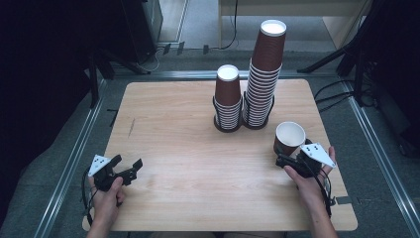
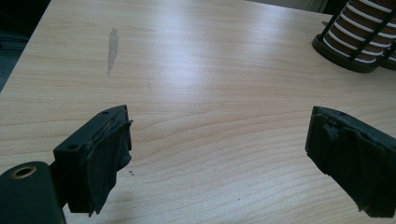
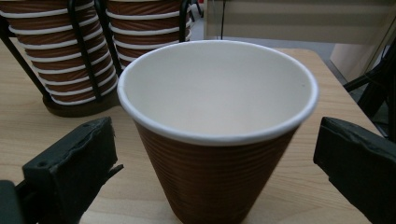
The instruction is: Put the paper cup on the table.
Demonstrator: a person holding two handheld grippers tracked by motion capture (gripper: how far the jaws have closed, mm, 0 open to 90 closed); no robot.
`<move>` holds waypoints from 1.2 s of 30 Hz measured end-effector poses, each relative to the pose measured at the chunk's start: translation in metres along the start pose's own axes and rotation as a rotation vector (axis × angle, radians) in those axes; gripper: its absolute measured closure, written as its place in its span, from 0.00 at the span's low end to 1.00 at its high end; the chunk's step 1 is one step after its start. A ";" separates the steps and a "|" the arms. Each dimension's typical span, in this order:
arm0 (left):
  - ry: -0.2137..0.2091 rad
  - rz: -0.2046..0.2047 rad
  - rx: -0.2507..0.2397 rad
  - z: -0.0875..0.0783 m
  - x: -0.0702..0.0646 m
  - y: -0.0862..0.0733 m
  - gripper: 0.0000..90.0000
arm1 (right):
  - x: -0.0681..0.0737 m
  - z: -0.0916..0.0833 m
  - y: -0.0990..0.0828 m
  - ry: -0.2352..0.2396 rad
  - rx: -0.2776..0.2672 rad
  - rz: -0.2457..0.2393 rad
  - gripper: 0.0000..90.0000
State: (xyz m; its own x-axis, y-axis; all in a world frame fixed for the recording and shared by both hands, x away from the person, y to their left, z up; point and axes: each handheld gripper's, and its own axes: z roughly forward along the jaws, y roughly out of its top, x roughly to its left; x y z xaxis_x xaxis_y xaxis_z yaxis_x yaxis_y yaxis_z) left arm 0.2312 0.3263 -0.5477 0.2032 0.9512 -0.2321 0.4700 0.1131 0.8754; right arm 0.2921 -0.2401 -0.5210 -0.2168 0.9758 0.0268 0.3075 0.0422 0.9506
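One cup stands upright near the table's right edge, between the right gripper's wide-open jaws, ungripped. Left gripper waits open and empty. Two stacks beyond; stacking looks undone.

No legible txt or labels

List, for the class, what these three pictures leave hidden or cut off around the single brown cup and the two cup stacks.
- Single cup: base cut off by the bottom edge in the right gripper view; in the high view the right gripper covers its lower wall.
- Cup stacks: tops cut off by the top edge in the right gripper view.
- Shorter stack's holder: cut off by the right edge in the left gripper view.
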 end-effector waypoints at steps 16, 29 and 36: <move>0.006 0.010 0.000 0.000 -0.002 -0.001 0.08 | -0.040 -0.037 -0.018 -0.055 0.003 -0.048 0.00; 0.009 0.014 0.002 0.000 -0.003 -0.001 0.08 | -0.078 -0.055 -0.035 -0.097 0.033 -0.008 0.00; 0.012 0.018 0.003 0.000 -0.004 -0.001 0.08 | -0.080 -0.065 -0.038 -0.085 0.039 0.020 0.00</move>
State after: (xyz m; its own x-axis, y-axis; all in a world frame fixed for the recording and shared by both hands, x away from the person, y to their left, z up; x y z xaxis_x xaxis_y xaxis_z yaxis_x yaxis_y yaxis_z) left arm 0.2298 0.3225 -0.5480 0.2017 0.9563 -0.2116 0.4692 0.0953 0.8779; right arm 0.2374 -0.3336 -0.5394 -0.1312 0.9912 0.0174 0.3473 0.0296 0.9373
